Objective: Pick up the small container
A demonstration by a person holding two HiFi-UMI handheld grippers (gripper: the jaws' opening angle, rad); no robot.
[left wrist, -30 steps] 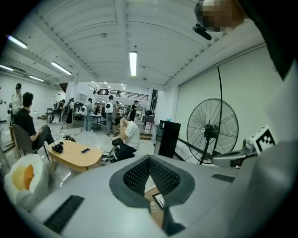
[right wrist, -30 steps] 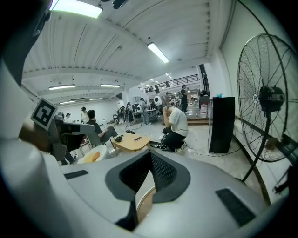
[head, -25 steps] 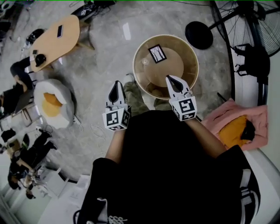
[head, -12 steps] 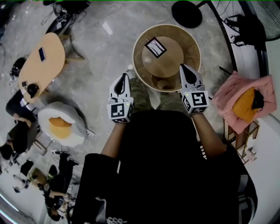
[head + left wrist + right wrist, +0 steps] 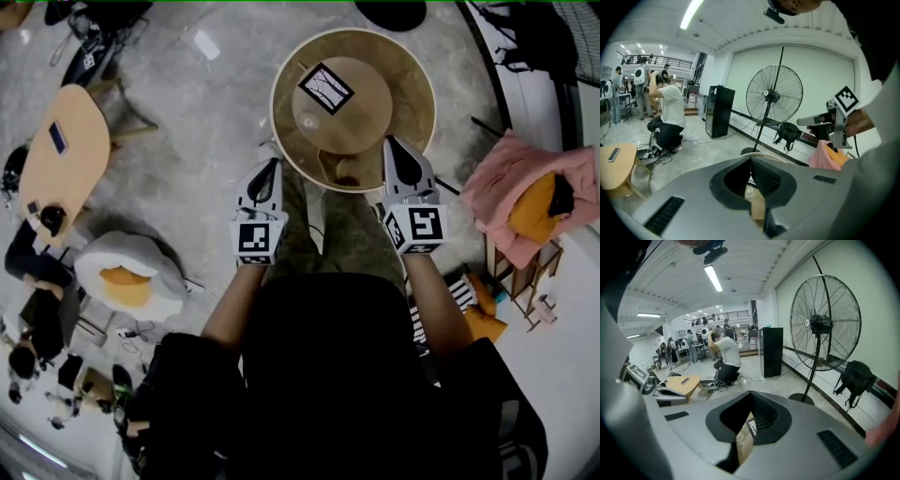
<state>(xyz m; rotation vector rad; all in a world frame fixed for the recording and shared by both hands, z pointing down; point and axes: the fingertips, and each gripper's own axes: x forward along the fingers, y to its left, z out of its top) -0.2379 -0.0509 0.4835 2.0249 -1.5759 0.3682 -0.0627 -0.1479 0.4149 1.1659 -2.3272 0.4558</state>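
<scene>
The room is bright and evenly lit. A long ceiling lamp (image 5: 691, 13) shines above and left of the left gripper (image 5: 270, 169). A white glare patch (image 5: 206, 44) lies on the floor (image 5: 197, 141) ahead of it. Shadows are soft. All views bend strongly at the edges, with dark corners. Close to the lens the gripper's body is blurred. The dark clothes (image 5: 337, 375) lose detail.

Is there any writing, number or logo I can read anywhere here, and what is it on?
No readable words or numbers anywhere.
Cube on the left hand-held gripper: black-and-white square pattern, no letters.
Cube on the right hand-held gripper: the same kind of pattern.
Card on the round table: black frame, thin lines, no legible text.
</scene>
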